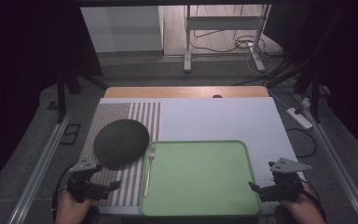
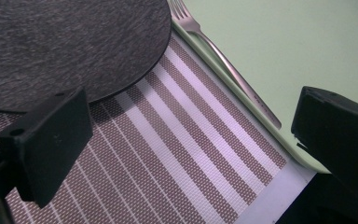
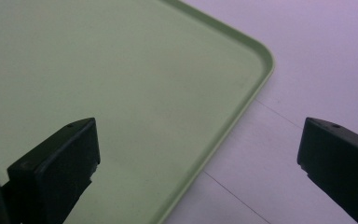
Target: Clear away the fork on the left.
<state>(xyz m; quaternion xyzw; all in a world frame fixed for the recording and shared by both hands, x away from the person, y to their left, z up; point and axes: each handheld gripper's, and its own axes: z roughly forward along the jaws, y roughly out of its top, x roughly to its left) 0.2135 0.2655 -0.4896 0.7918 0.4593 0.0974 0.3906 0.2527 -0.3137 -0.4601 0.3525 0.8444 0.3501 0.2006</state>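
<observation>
We held each hand-held gripper, left (image 1: 103,186) and right (image 1: 261,190), spread wide and empty, and feared the thin fork (image 1: 149,170) might slip off the green tray (image 1: 251,161) rim.

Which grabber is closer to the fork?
The left one. The left gripper is open over the striped placemat, just beside the fork on the green tray's left rim. The right gripper is open at the tray's far right edge.
</observation>
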